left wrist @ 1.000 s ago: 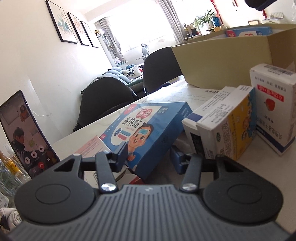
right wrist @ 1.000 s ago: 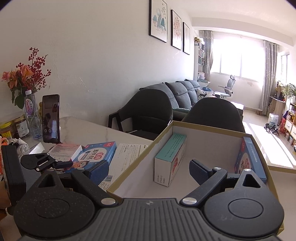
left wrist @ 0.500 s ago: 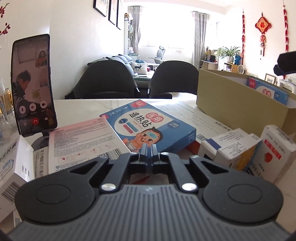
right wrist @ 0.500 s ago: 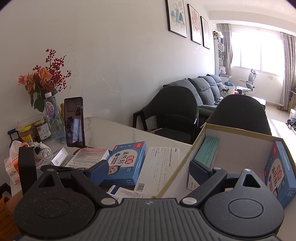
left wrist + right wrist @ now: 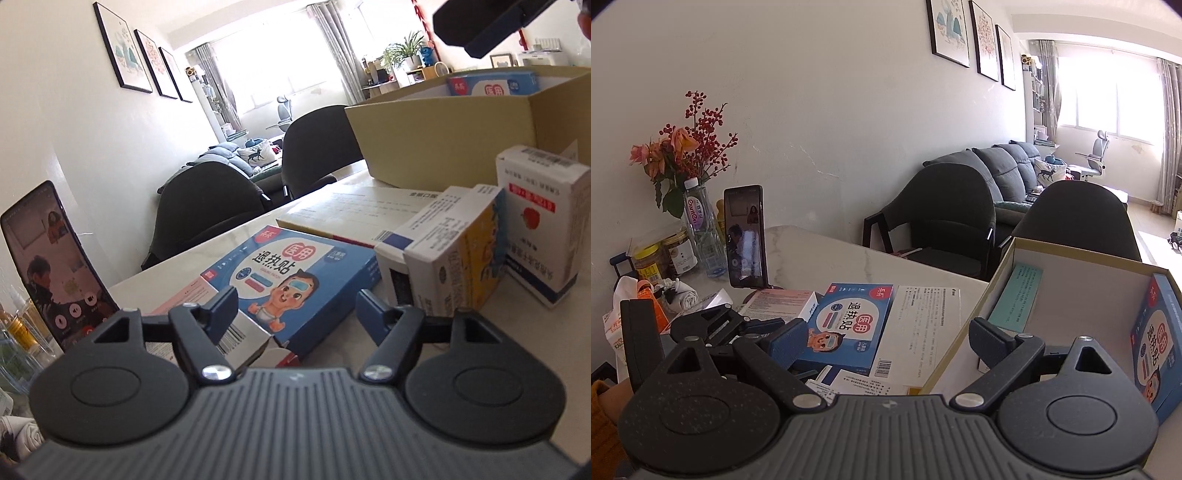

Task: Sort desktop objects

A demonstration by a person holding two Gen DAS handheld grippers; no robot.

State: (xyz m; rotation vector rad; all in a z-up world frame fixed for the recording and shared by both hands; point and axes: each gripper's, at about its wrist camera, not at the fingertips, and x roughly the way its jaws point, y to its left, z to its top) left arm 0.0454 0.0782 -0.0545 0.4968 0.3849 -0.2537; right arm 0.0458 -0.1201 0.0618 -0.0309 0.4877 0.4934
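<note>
Left claw [image 5: 295, 306] reopening, blue box [image 5: 295, 273] between

Upright cartons [image 5: 461, 254] crowd blue box [image 5: 295, 273] right side.

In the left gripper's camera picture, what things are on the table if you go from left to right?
Phone → blue fever-patch box → yellow and white medicine box → white box with a red apple.
</note>
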